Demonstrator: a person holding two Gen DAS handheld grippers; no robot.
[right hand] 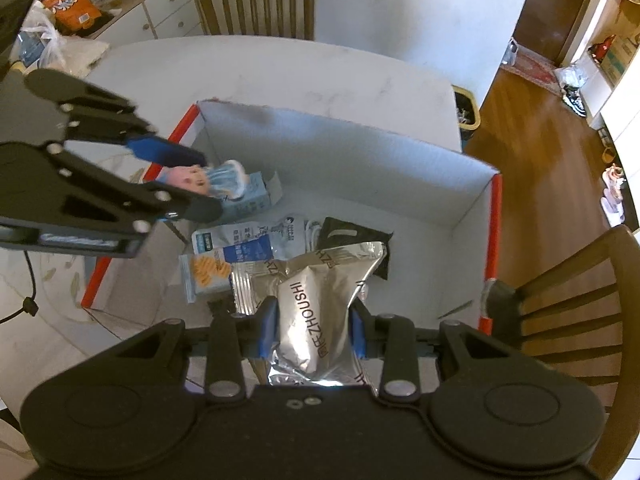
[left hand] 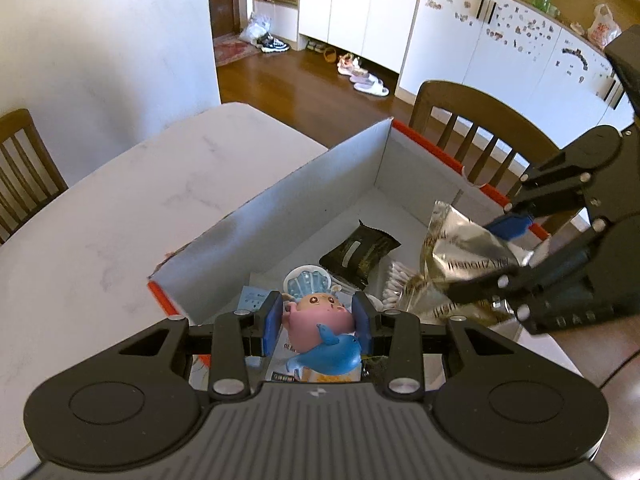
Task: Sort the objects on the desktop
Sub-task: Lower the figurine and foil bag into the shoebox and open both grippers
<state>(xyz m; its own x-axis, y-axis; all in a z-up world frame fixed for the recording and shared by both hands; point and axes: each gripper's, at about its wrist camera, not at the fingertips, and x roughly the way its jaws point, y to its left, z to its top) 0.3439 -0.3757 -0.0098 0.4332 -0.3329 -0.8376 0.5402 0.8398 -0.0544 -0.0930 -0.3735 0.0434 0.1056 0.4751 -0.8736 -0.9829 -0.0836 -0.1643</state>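
My left gripper is clamped on a toy, a pink figure with a pale blue shell on its head and a blue dolphin at its front. The blue pads press on both of its sides. I hold it above the near end of the box, a white carton with red edges that stands on the marble table.

My right gripper is closed on a silver pouch printed with "ZHOUSHI". Its pads squeeze the pouch at the middle, and the foil bulges between them. The pouch hangs over the box too, on the side nearest the wooden chair. From the left wrist view the same pouch shows crumpled in the other gripper's fingers, just beside the toy but not touching it.

Down in the box lie a black packet, a bunch of cotton swabs, a blue-and-white sachet, a snack pack with a picture of wavy chips, and a small pale blue carton. The black packet lies partly under the pouch as seen from the right wrist. The sachet overlaps the snack pack.

A second chair stands at the table's far side.
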